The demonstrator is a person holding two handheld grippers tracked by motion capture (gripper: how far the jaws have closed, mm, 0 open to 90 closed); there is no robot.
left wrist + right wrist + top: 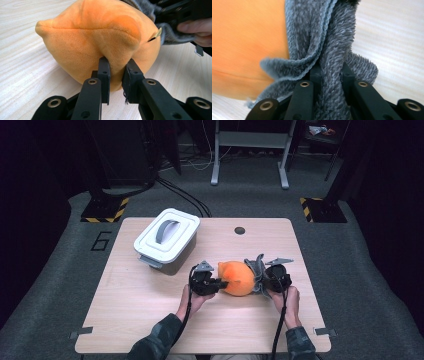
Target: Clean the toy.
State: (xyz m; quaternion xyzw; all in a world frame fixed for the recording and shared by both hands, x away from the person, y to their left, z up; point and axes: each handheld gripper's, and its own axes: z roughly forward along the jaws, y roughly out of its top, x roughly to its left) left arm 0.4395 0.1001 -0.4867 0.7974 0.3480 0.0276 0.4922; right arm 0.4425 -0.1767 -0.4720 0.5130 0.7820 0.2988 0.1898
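An orange plush toy (236, 277) lies on the wooden table (150, 320) between both hands. My left gripper (220, 283) is shut on a fold of the orange plush (100, 37) at its left side; the jaws pinch the fabric (117, 67). A grey fuzzy cloth (258, 270) drapes against the plush's right side. My right gripper (264, 279) is shut on the grey cloth (332, 62), a thick fold of it squeezed between the black jaws, with the orange plush (247, 37) just to the left behind it.
A white lidded box (166, 235) with a grey handle stands at the table's back left. A small dark round hole (239, 230) sits near the far edge. Bare wood lies in front of the hands and to the right.
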